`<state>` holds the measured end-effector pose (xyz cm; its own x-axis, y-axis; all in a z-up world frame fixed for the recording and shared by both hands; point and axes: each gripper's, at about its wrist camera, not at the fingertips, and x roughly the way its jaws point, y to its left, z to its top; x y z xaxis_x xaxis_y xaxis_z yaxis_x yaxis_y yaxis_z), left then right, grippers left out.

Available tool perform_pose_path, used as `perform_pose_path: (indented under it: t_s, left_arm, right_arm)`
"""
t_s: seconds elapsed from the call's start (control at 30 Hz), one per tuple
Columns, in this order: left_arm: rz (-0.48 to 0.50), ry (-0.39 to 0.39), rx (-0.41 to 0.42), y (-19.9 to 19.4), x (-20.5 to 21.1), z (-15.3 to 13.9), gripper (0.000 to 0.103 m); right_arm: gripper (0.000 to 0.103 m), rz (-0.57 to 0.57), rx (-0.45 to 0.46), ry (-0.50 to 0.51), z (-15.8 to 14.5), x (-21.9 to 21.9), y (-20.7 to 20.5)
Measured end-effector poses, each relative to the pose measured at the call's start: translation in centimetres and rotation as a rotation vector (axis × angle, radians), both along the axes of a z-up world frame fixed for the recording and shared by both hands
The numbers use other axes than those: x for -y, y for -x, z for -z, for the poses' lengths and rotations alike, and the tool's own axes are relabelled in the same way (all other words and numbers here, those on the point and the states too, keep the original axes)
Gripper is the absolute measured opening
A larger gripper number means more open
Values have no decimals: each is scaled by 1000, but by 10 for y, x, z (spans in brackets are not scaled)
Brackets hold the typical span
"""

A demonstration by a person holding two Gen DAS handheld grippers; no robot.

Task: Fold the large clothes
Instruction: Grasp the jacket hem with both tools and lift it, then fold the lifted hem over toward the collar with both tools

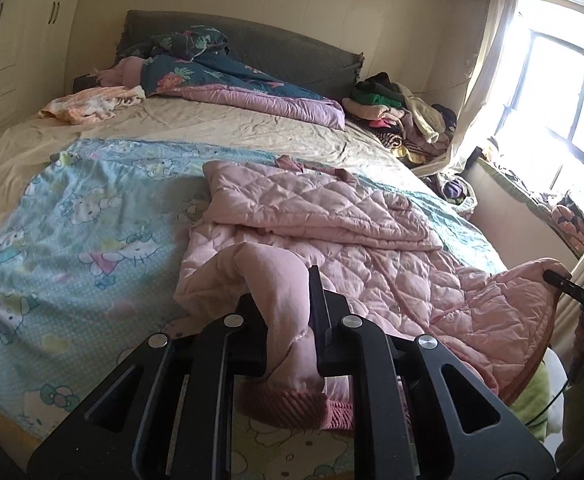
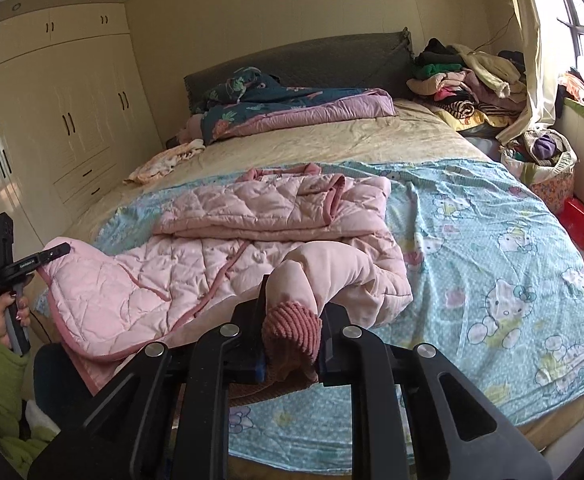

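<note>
A pink quilted jacket [image 1: 331, 216] [image 2: 252, 216] lies partly folded on a light blue cartoon-cat sheet [image 1: 72, 240] [image 2: 491, 260] on the bed. My left gripper [image 1: 284, 292] is shut on a smooth pink sleeve, whose ribbed cuff [image 1: 292, 404] hangs below the fingers. In the right wrist view the left gripper [image 2: 54, 254] pinches the jacket's trimmed near corner, lifted off the bed. My right gripper [image 2: 295, 300] is shut on the other sleeve at its ribbed cuff [image 2: 292, 324]. In the left wrist view the right gripper [image 1: 555, 276] shows at the jacket's far right edge.
A dark floral quilt [image 1: 212, 68] and a heap of clothes [image 1: 395, 116] [image 2: 463, 76] sit by the headboard. A wardrobe [image 2: 72, 120] lines the left wall and a window [image 1: 551, 92] the right. A bag [image 2: 543, 160] and a red box [image 2: 579, 224] stand beside the bed. A hand [image 2: 8, 316] in a green sleeve holds the left gripper.
</note>
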<state>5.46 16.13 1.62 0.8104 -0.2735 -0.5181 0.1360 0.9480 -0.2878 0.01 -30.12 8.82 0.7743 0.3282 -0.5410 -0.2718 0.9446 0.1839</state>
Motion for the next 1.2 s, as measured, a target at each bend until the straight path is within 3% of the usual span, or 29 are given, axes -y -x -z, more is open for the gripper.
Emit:
perform_pose_path:
  t_s: [0.4, 0.67, 0.9, 1.2]
  left_arm:
    - [-34, 37, 92, -28, -8, -47, 8]
    - [-46, 66, 128, -45, -14, -72, 8]
    - [-82, 72, 80, -80, -16, -80, 10]
    - [-118, 20, 34, -123, -9, -72, 12]
  right_arm:
    - [15, 37, 76, -64, -42, 9, -29]
    - [15, 62, 106, -160, -67, 21, -51]
    - [15, 100, 83, -223, -70, 27, -85]
    - [15, 161, 16, -275, -56, 40, -131]
